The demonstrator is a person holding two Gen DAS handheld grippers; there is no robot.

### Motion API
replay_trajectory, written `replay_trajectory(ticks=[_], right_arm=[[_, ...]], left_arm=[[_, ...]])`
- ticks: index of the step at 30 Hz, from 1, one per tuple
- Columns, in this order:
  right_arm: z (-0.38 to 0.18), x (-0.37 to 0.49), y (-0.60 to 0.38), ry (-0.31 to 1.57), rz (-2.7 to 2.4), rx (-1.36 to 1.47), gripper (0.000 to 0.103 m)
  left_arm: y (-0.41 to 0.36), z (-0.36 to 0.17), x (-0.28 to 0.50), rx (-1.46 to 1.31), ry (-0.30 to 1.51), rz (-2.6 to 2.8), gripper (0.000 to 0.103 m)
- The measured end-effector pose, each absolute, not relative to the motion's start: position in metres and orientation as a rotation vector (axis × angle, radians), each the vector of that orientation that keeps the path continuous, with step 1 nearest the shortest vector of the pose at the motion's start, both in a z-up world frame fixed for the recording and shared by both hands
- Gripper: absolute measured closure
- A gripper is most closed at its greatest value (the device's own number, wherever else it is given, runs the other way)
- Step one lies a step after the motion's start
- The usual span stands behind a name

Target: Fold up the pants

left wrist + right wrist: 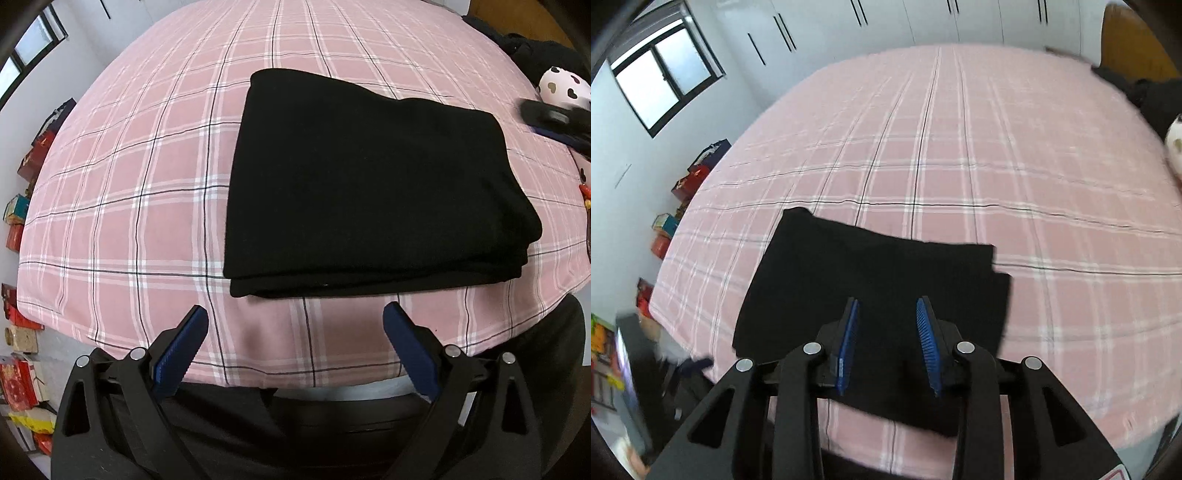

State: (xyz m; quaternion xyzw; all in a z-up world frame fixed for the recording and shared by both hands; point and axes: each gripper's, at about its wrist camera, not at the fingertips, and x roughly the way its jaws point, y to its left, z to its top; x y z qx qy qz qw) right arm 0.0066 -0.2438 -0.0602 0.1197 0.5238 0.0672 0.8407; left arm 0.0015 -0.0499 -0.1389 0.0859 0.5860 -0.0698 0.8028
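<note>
A: Bed (122,206) fills both views, under a pink sheet checked with white and black lines. White wardrobe doors (886,18) with dark handles stand behind it, and a dark-framed window (661,77) sits in the white wall to the left.

B: And along the floor on that side?

A: Gift boxes (22,384), mostly red, are stacked in a row beside the bed; I cannot tell what is inside. A dark paper bag (713,153) stands further along.

B: Where are the pants?

A: The black pants (369,192) lie flat on the sheet near the front edge, folded into a layered rectangle with stacked edges showing at the near side.

B: The grippers?

A: The left gripper (295,332) is spread wide with nothing in it, just short of the pants' near edge. The right gripper (888,332) is above the pants (849,280), jaws parted and holding nothing. It shows blurred at the right edge of the left view (554,122), near a white heart-print cushion (561,86).
</note>
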Motion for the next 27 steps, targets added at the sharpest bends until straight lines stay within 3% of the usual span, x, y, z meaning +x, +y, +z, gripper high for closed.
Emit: replay_trajectory(ticks=[1,4,5,7,8,13,18,20,27], right_arm=[[-0.087,0.023,-0.253,1.173,0.108,0.275,0.072],[-0.131,0.033,-0.284,1.260,0.019,0.380,0.087],[-0.124,0.028,-0.290,1.235,0.016,0.442,0.087],[-0.104,0.010,-0.295,1.178,-0.023,0.466,0.069],[-0.093,0.000,-0.295,1.145,-0.014,0.473,0.067],[-0.076,-0.028,-0.262,1.133,0.098,0.351,0.067],[-0.129,-0.032,-0.253,1.266,0.091,0.284,0.072],[-0.112,-0.031,-0.246,1.243,0.094,0.294,0.066],[-0.073,0.008,-0.149,1.182,0.388,0.215,0.065]], left_arm=[[-0.048,-0.138,0.002,0.184,1.254,-0.145,0.010],[-0.038,-0.135,0.004,0.164,1.252,-0.129,0.010],[-0.035,-0.134,0.005,0.157,1.251,-0.125,0.010],[-0.028,-0.133,0.007,0.140,1.246,-0.117,0.010],[-0.022,-0.135,0.010,0.124,1.248,-0.110,0.010],[-0.019,-0.146,0.019,0.121,1.272,-0.098,0.010],[-0.023,-0.147,0.019,0.109,1.277,-0.107,0.010],[-0.020,-0.147,0.016,0.117,1.277,-0.108,0.010],[0.005,-0.156,0.013,0.089,1.300,-0.061,0.010]])
